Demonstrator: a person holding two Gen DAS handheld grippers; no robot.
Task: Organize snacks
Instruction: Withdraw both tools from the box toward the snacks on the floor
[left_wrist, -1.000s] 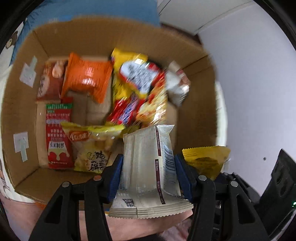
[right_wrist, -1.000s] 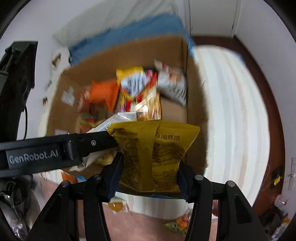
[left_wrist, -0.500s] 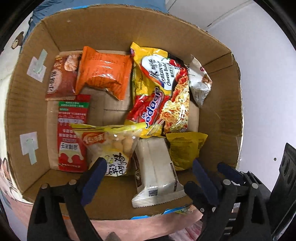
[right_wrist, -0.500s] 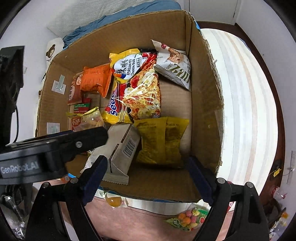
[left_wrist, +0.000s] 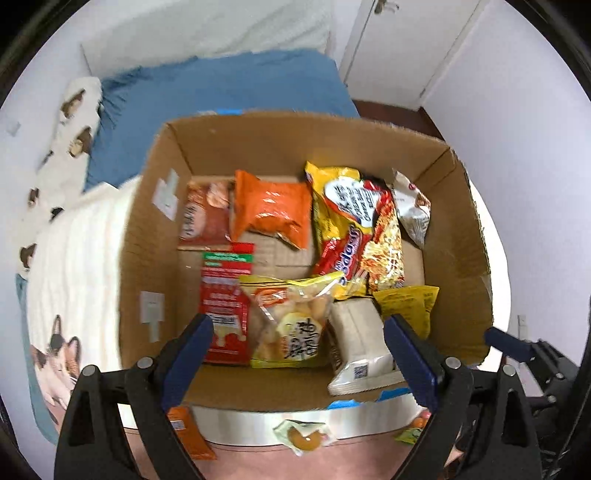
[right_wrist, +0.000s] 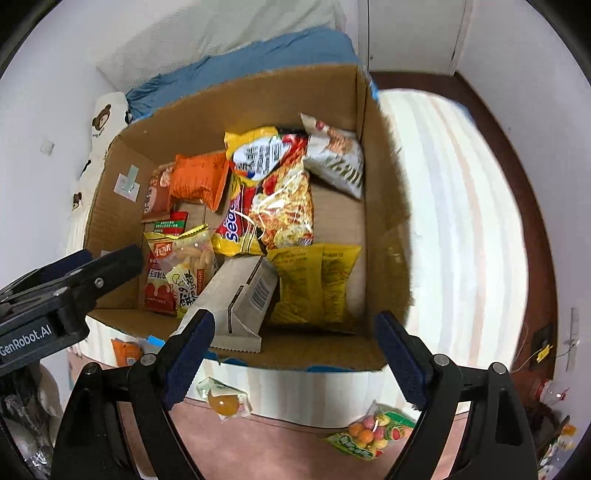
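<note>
Both drops done: white pack (left_wrist: 360, 345) and yellow pouch (right_wrist: 314, 282), gripped a second ago, now lie side by side at the near edge of the cardboard box (left_wrist: 458, 236). My left gripper (left_wrist: 297, 352) and right gripper (right_wrist: 291, 354) hang above, jaws wide, empty. Loose snacks (right_wrist: 364, 435) remain on the bed outside, so more picking is needed.

"GenRobot.AI" on left gripper (right_wrist: 107, 264); "Korean" noodle pack (left_wrist: 354, 225)

Assorted snack packets (left_wrist: 271, 218) lie jumbled flat inside an open cardboard box (left_wrist: 155, 236).
</note>
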